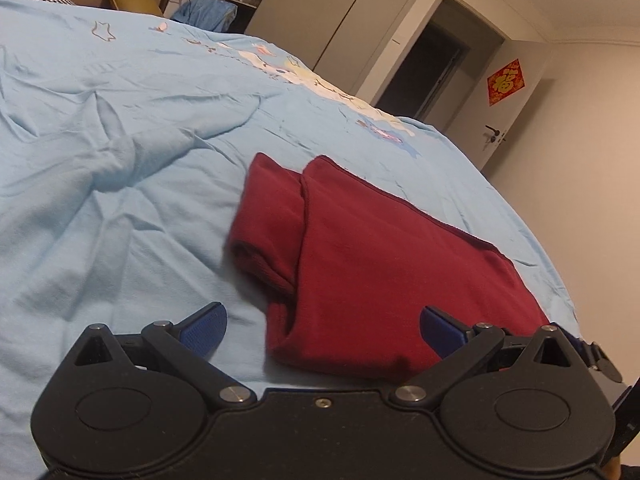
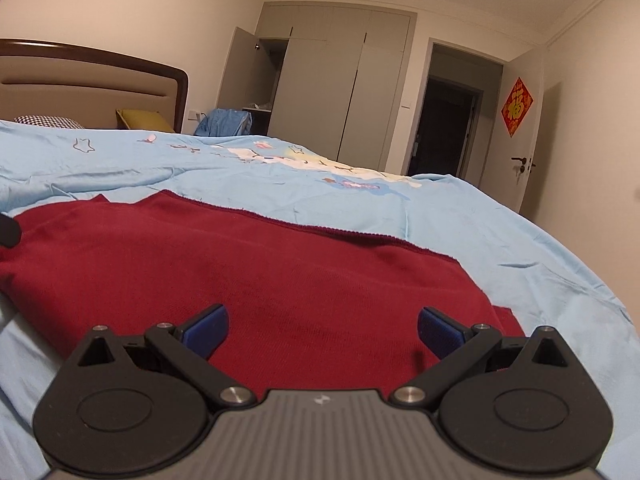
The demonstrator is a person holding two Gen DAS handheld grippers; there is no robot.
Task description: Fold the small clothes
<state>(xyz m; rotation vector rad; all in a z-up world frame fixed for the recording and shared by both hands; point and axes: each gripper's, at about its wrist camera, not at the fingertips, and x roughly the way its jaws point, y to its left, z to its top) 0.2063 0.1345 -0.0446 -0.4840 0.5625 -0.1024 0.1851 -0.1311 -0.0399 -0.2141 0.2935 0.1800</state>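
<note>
Your left gripper (image 1: 323,330) and right gripper (image 2: 322,330), both wide open and empty, face the red garment's (image 1: 360,264) near edge, right one nearer.

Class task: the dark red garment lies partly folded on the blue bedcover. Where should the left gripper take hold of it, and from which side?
Probably the near left corner of the red garment, where its layered edge stands slightly off the bedcover. Bring the left gripper, jaws open, in low from the near side so one finger slides beneath. The flat middle offers no edge.
</note>
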